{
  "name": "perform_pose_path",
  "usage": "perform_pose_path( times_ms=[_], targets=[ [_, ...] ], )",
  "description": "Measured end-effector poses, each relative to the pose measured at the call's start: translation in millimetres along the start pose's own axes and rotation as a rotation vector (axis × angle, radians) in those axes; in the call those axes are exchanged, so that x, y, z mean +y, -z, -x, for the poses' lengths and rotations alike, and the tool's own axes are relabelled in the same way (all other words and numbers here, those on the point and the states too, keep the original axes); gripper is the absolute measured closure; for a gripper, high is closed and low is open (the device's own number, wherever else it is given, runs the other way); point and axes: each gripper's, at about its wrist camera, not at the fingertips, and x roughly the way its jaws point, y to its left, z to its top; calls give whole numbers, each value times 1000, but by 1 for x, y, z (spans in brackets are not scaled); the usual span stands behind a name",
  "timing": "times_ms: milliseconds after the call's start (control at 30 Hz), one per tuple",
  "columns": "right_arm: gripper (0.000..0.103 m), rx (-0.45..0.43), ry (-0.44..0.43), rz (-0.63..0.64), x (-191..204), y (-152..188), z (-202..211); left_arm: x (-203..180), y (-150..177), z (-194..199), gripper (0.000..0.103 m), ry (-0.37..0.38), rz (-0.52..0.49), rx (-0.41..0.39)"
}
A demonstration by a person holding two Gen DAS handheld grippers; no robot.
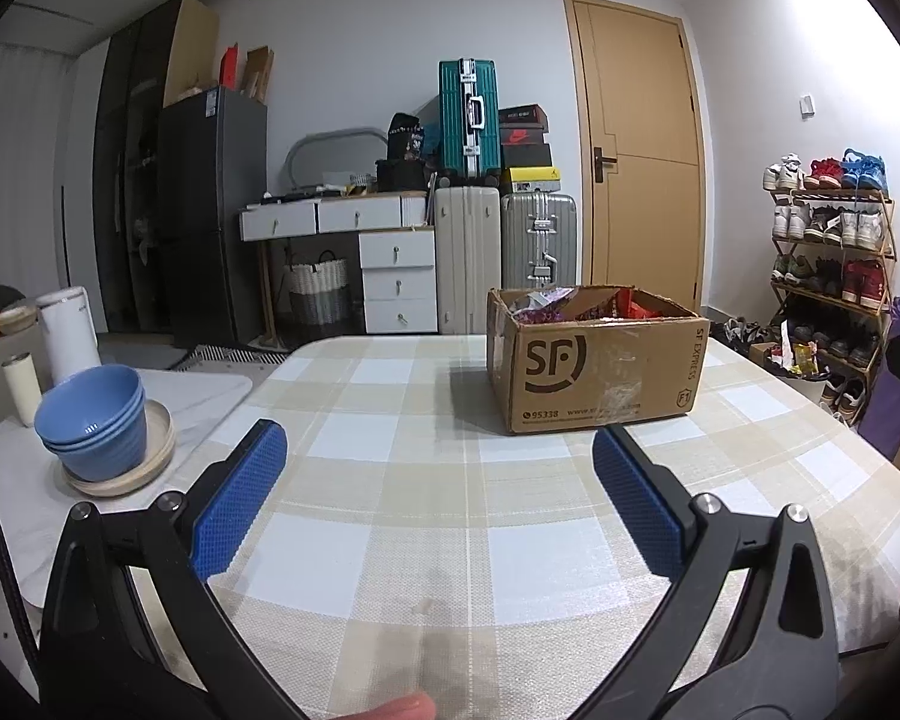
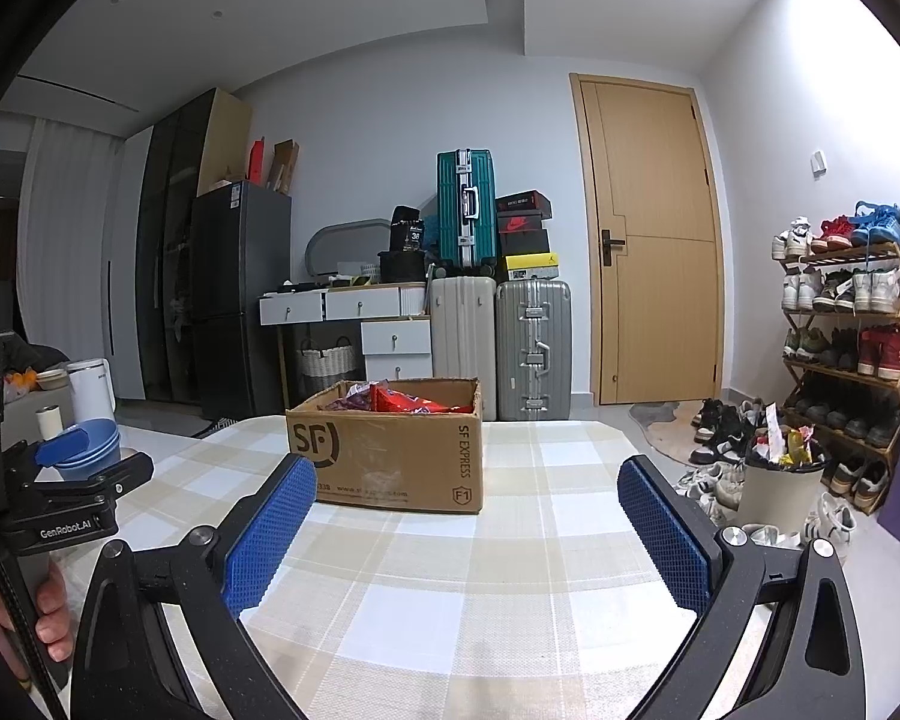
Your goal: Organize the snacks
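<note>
The cardboard box (image 1: 594,360) sits open-topped on the checked surface (image 1: 426,540), toward its far side, with snack packets (image 1: 576,303) in red and purple wrappers heaped inside; what the packets are cannot be read at this range. The box's long axis runs roughly across the view, its printed "SF" face turned toward the cameras and one short end angled off to the right.

The left hand-held gripper (image 1: 439,461) hangs above the surface just short of the box, blue pads spread wide with nothing between them. The right hand-held gripper (image 2: 467,492) is likewise spread and empty, with the box (image 2: 390,450) ahead and slightly left.

The left wrist view alone shows the stacked blue bowls (image 1: 93,420) in full, on a pale plate (image 1: 150,462) at the left, with a white jug (image 1: 69,333) behind. The right wrist view alone shows the left gripper's body from the side and the fingers of the hand (image 2: 51,612) holding it, plus a full waste bin (image 2: 780,480) on the floor by the shoe rack (image 2: 852,360).
</note>
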Motion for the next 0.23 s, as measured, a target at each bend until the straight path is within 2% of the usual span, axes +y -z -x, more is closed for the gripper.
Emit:
perform_pose_path(
  times_ms=[233],
  targets=[
    [1,0,-1,0,0,0,0,4,2,-4,1,-12,25,17]
  ],
)
